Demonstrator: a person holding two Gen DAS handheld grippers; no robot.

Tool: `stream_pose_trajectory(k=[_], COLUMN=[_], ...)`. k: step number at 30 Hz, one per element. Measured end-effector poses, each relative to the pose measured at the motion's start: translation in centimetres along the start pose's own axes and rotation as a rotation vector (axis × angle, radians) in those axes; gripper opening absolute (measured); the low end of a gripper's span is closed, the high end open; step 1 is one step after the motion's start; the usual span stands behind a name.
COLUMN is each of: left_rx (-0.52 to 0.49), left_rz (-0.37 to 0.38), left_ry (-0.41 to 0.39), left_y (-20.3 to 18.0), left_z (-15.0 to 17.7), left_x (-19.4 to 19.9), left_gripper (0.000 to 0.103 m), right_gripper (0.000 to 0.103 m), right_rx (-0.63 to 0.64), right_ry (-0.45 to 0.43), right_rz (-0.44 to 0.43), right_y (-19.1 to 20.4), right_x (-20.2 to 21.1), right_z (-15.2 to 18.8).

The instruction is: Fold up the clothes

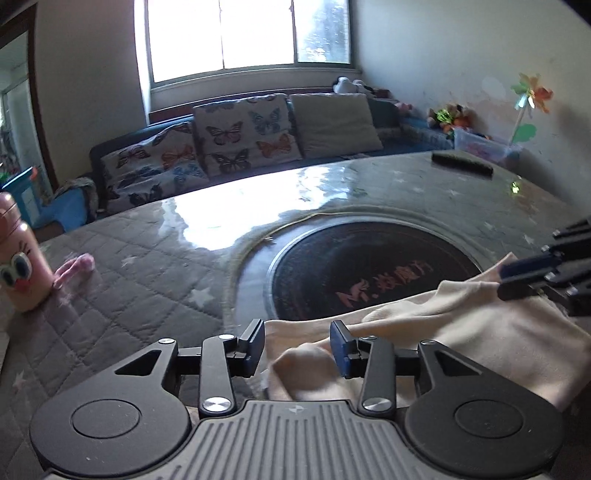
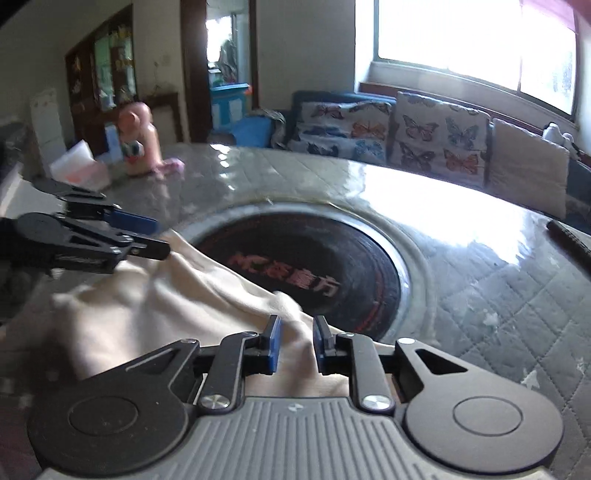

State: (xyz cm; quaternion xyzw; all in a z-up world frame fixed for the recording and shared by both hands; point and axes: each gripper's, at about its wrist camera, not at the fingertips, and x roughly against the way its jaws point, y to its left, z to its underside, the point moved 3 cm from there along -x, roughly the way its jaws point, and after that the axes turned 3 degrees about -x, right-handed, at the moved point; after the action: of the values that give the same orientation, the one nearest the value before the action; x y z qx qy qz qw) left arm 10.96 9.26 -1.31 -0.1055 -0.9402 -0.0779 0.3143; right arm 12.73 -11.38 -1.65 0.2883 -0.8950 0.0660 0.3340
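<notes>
My left tongs (image 1: 297,341) stand released, the blue pads parted with a soft fold of the cream garment (image 1: 480,332) bulging up between them; neither pad presses on it. My right tongs (image 2: 295,341) are narrower, and a ridge of the same cloth rises in the gap. The pads look close to it on both sides, yet I see no pinch, so I judge them released too, though only just.

The garment lies bunched on the near edge of the bench (image 1: 147,258), its far hem draped partly over the dark round plate (image 1: 369,266) set into the middle. Each of my tongs sits at one end of the cloth, left tongs at its left corner and right tongs toward its right, which I take as the stance for picking up two corners and laying one half over the other. In each wrist view the other tongs reach in from the side, over the far hem of the cloth.

The fold itself does not look done: the cloth is rumpled, with no clean crease. My next move calls for a firm bite on both corners, since a loose hold would let the soft fabric slip.

Farther out, a pink bottle (image 1: 22,266) stands at the bench's left end, well apart from the cloth. A sofa (image 1: 236,140) with butterfly cushions sits beyond, under the window (image 1: 247,33).
</notes>
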Motion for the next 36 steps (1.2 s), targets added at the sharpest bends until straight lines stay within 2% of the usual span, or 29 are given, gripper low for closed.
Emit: stream_pose_trajectory(k=[5, 10, 18, 20, 24, 26, 29, 32, 36], left_rx=[0.042, 0.115, 0.221, 0.235, 0.266, 0.278, 0.290, 0.281, 0.261], left_rz=[0.015, 0.044, 0.062, 0.071, 0.093, 0.106, 0.135, 0.160, 0.198], left_ry=[0.010, 0.024, 0.088, 0.089, 0.094, 0.093, 0.097, 0.105, 0.125], left_y=[0.5, 0.4, 0.6, 0.7, 0.9, 0.9, 0.7, 0.3, -0.6], left_z=[1.5, 3.4, 5.3, 5.4, 5.6, 5.8, 6.1, 6.3, 7.2], left_x=[3.5, 6.3, 5.8, 5.8, 5.6, 5.6, 5.9, 6.4, 8.0], left_gripper=[0.046, 0.051, 0.050, 0.050, 0.043, 0.038, 0.029, 0.023, 0.023], right_gripper=[0.033, 0.037, 0.040, 0.038, 0.036, 0.024, 0.014, 0.011, 0.009], right_rx=[0.065, 0.122, 0.295, 0.350, 0.413, 0.430, 0.395, 0.370, 0.346], right_ry=[0.014, 0.019, 0.028, 0.020, 0.012, 0.003, -0.001, 0.004, 0.019], right_rz=[-0.092, -0.177, -0.268, -0.265, -0.225, -0.195, -0.194, -0.211, -0.247], right_y=[1.9, 4.4, 9.6, 10.7, 12.0, 12.3, 11.9, 11.6, 11.2], right_x=[2.0, 2.7, 2.4, 2.1, 0.9, 0.3, 0.3, 0.8, 2.0], right_z=[1.1, 1.9, 3.3, 3.6, 4.3, 4.5, 4.3, 4.3, 4.6])
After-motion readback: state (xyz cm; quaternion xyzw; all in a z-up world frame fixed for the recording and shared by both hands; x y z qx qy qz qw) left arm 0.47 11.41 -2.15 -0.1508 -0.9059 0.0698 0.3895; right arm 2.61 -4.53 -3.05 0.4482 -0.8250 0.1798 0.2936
